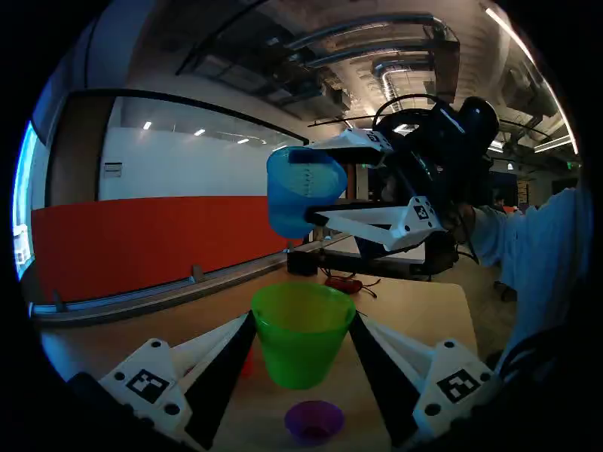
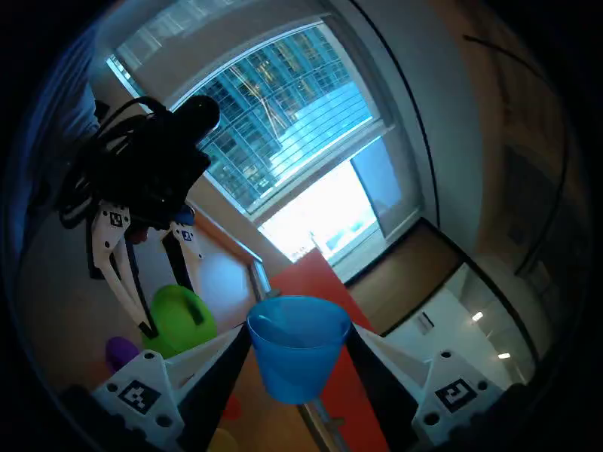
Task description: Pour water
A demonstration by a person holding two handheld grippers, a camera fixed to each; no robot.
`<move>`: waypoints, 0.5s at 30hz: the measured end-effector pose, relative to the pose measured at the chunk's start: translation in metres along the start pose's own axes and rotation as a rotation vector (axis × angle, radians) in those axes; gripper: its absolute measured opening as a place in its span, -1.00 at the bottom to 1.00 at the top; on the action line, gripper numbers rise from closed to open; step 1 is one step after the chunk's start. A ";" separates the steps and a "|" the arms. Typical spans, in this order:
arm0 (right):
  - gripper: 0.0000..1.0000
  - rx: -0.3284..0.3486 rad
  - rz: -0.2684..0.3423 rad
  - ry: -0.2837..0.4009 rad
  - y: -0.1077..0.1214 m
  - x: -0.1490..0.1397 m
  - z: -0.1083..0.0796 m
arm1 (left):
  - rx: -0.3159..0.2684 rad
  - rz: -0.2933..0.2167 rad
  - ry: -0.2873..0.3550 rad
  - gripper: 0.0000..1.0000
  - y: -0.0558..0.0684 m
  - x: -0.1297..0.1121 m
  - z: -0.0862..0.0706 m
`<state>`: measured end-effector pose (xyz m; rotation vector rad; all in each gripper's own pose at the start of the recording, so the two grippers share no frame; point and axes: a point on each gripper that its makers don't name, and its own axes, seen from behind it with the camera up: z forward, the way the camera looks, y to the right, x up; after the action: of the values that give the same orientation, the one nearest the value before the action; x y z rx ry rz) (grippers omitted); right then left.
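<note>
Over wooden table (image 1: 422,309), left fingers (image 1: 224,368) clamp green cup (image 1: 303,335); right fingers (image 2: 226,369) clamp tilted blue cup (image 2: 298,350) above.

A pale wooden table (image 1: 422,309) carries a small purple plastic cup (image 1: 314,420), standing mouth up near its front edge. Just beside it, a small red object (image 1: 247,367) is partly hidden by a finger of the left gripper (image 1: 302,316). Toward the far edge lie a black box (image 1: 301,261) and a tangled red cable (image 1: 343,284).
</note>
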<state>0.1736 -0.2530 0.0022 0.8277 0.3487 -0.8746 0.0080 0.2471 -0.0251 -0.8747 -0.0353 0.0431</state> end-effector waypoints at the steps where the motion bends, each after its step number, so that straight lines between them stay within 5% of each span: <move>1: 0.81 0.000 -0.013 -0.001 0.000 0.002 0.002 | -0.001 0.000 0.000 0.75 0.000 0.000 0.000; 15: 0.81 -0.006 -0.169 -0.016 0.009 0.013 0.014 | -0.009 -0.001 0.004 0.75 0.003 0.002 0.001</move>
<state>0.1881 -0.2676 0.0085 0.7938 0.4118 -1.0366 0.0095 0.2502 -0.0271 -0.8840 -0.0318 0.0402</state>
